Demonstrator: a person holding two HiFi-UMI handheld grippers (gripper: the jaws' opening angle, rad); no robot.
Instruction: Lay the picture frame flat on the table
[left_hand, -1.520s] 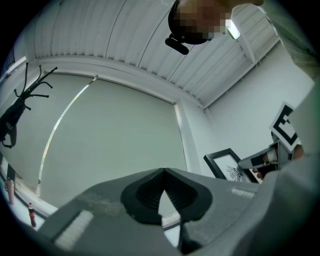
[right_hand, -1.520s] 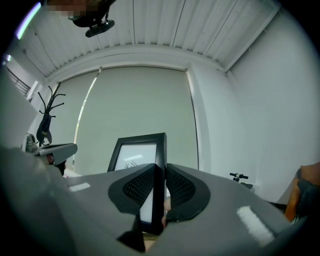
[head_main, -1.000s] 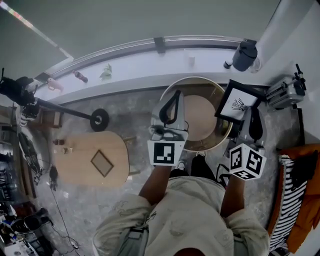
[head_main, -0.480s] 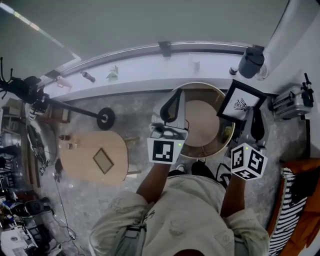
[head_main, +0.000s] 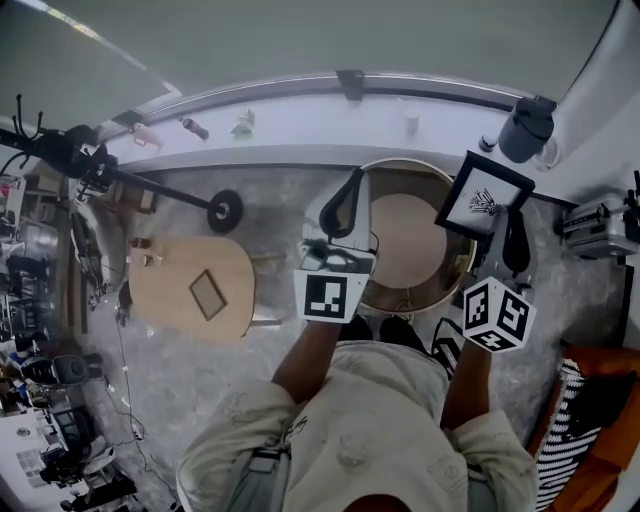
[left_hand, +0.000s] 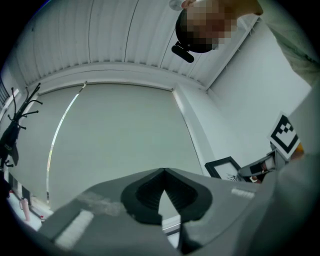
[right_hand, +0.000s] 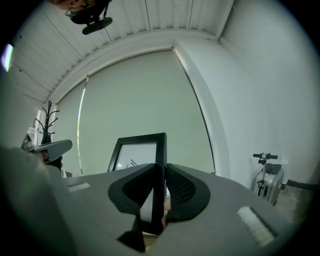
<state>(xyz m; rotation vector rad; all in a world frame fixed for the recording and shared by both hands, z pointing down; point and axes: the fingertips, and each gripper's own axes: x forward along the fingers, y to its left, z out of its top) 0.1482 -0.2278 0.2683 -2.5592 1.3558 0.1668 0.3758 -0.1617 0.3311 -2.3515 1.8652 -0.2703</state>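
1. Your right tongs (right_hand: 159, 197) clamp the picture frame (head_main: 484, 195) by its edge. It is upright, above the table's (head_main: 400, 245) 2 o'clock rim.
2. Your left tongs (head_main: 343, 210) are closed and empty.
3. This looks like the carrying step. Next, tip the frame flat and lower it.

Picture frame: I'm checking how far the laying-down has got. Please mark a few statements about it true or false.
1. The right gripper is shut on the picture frame. True.
2. The picture frame lies flat on the round table. False: it stands on edge in the jaws, not laid down.
3. The left gripper also holds the picture frame. False: its jaws are together on nothing.
4. The picture frame's border is black. True.
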